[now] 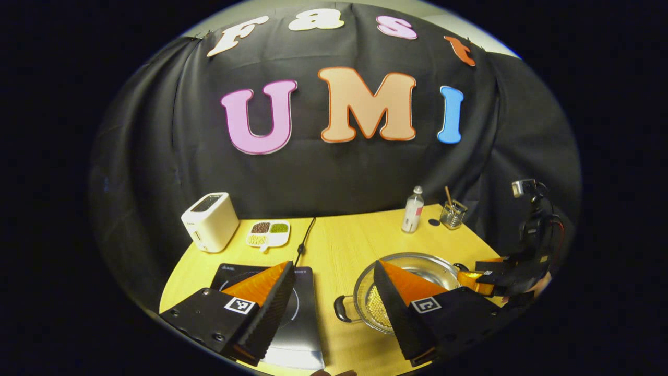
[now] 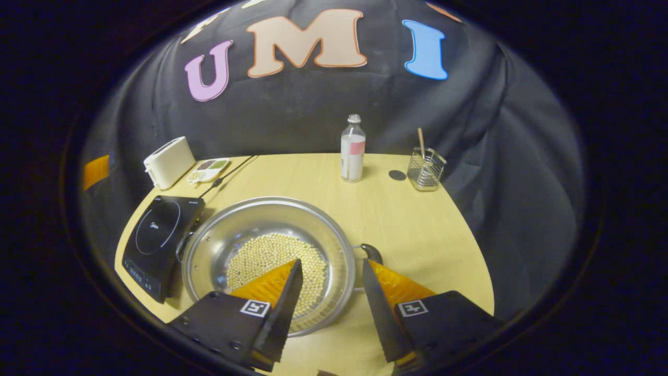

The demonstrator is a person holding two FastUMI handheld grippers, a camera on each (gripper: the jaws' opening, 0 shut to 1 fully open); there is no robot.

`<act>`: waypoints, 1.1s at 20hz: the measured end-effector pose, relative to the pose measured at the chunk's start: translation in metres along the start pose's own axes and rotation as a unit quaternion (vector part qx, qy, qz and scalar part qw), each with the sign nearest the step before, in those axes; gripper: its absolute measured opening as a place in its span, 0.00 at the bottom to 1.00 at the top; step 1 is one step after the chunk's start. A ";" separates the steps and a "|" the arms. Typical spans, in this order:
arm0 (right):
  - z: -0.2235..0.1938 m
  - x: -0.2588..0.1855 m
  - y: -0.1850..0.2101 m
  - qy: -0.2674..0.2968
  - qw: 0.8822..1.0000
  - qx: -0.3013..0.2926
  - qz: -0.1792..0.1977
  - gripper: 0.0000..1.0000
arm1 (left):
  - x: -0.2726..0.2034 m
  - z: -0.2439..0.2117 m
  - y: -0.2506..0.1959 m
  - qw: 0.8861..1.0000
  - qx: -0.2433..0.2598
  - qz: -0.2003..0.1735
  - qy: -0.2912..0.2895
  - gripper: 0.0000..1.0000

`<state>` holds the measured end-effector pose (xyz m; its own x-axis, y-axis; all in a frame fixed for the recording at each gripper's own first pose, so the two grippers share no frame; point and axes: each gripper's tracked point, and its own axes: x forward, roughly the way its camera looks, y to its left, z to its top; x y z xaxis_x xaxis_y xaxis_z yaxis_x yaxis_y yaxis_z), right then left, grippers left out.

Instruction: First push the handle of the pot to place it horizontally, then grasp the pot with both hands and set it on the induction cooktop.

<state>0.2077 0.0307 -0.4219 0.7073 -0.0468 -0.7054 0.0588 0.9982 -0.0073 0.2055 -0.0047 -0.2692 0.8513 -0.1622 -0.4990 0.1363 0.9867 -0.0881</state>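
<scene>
Both grippers, left (image 1: 334,305) and right (image 2: 329,308), gape wide beside the pot (image 2: 269,258); we judge handle grasps come next, cooktop (image 2: 156,243) adjacent.

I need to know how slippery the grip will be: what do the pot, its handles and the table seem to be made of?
The pot looks like polished metal, probably stainless steel: silvery walls with bright reflections and rivets. Its handles look like dark plastic, smooth and slightly glossy, though that is less sure. The table looks like pale wood or laminate with a matte, faintly grained surface.
</scene>
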 end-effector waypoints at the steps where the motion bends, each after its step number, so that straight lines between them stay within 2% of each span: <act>1: 0.001 0.005 -0.003 0.000 1.000 -0.002 0.003 0.73 | 0.007 -0.012 -0.004 1.000 -0.009 -0.002 0.016 0.93; 4: 0.000 0.020 -0.008 0.006 1.000 0.002 0.016 0.83 | 0.022 -0.046 -0.004 0.997 -0.045 0.001 0.064 0.93; 10: -0.007 0.044 -0.023 0.023 0.999 0.016 0.019 0.83 | 0.054 -0.096 -0.008 0.991 -0.049 0.007 0.126 0.93; 14: -0.016 0.055 -0.033 0.037 0.999 0.030 0.018 0.84 | 0.074 -0.128 -0.016 0.982 -0.084 0.008 0.172 0.93; 17: -0.022 0.060 -0.036 0.045 0.998 0.028 0.018 0.84 | 0.088 -0.145 -0.012 0.977 -0.079 0.022 0.198 0.93; 18: -0.028 0.062 -0.034 0.050 0.998 0.031 0.022 0.87 | 0.091 -0.150 -0.013 0.975 -0.078 0.020 0.207 0.93; 19: -0.030 0.065 -0.034 0.054 0.998 0.036 0.023 0.84 | 0.095 -0.154 -0.013 0.973 -0.075 0.020 0.215 0.93; 22: -0.036 0.072 -0.034 0.065 0.996 0.053 0.026 0.86 | 0.107 -0.165 -0.014 0.970 -0.070 0.025 0.233 0.93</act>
<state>0.2312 -0.0052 -0.4987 0.6147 0.0160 -0.7886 0.1043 0.9894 0.1014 0.2116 -0.0367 -0.4634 0.5296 -0.1329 -0.8377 0.0028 0.9879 -0.1549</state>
